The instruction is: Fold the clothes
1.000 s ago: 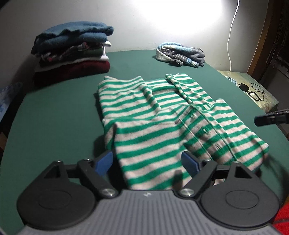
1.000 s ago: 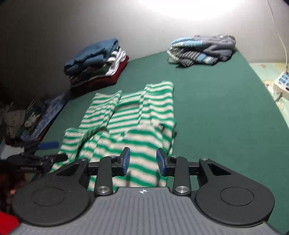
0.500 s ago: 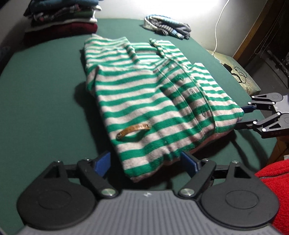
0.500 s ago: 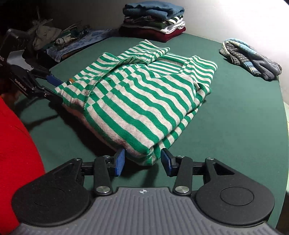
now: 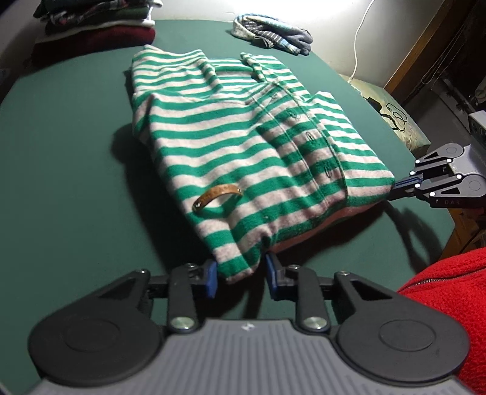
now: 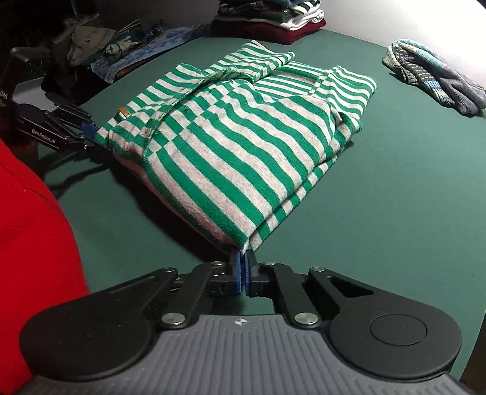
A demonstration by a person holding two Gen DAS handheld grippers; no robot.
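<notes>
A green-and-grey striped shirt (image 5: 243, 145) (image 6: 243, 136) lies folded on the green table (image 5: 60, 152), with a brown leather tag (image 5: 217, 194) on top. My left gripper (image 5: 241, 276) is closing its jaws, and the shirt's near left corner is pinched between the blue pads. The right wrist view shows that left gripper (image 6: 91, 136) clasping the same corner. My right gripper (image 6: 244, 270) is shut on the near right corner, where a thin fold of cloth runs into the pads. It appears at the right edge of the left wrist view as well, as the right gripper (image 5: 398, 187).
A stack of folded clothes (image 5: 97, 27) (image 6: 270, 21) sits at the table's far side. A crumpled blue-grey striped garment (image 5: 273, 33) (image 6: 434, 76) lies further right. A person's red fleece (image 5: 449, 303) (image 6: 30, 228) is close behind the grippers. Clutter (image 6: 91, 45) lies off the table's left.
Both grippers came down to the shirt's near corners. The left jaws narrowed from wide onto one corner. The right jaws closed fully on the other.
</notes>
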